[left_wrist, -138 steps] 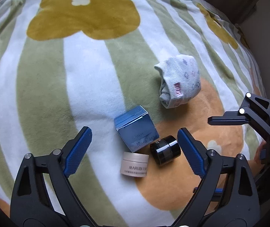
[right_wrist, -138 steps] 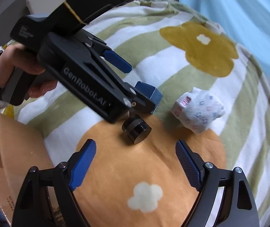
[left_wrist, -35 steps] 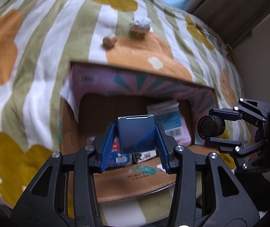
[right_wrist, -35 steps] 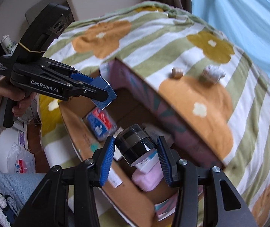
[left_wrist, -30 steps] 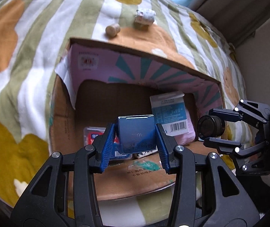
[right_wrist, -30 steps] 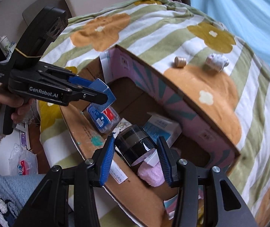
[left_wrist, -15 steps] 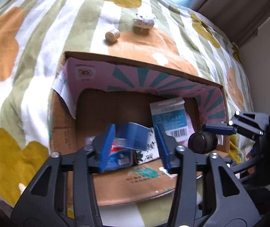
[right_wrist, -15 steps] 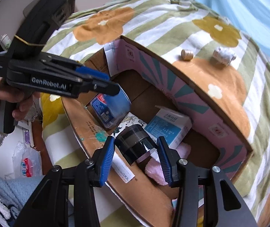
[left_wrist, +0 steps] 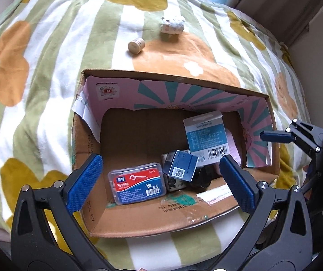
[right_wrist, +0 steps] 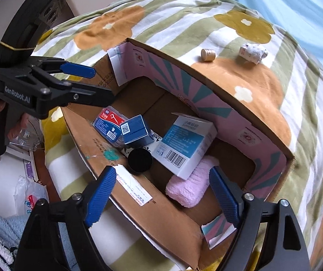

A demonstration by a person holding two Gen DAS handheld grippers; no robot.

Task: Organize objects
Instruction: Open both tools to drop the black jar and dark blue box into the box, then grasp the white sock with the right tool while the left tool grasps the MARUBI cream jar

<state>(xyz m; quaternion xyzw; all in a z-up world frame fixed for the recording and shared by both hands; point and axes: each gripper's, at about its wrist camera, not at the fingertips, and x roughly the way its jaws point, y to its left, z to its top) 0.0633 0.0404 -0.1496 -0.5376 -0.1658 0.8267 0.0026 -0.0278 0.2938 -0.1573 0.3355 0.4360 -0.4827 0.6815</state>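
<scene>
Both your grippers hang over the open cardboard box with jaws spread wide and nothing between them: the left gripper fills the lower frame of its own view, the right gripper likewise in its view. The dark blue carton you're sorting lies tilted near the middle of the box, QR-code end facing up, leaning beside the flat clear floss-pick case with its red and blue label. The glossy black jar sits just below it, round lid facing up. A white and teal barcode box lies slanted over a fluffy pink cloth. At upper frame, on the fleecy striped blanket, the beige jar lies on its side near the balled sock
</scene>
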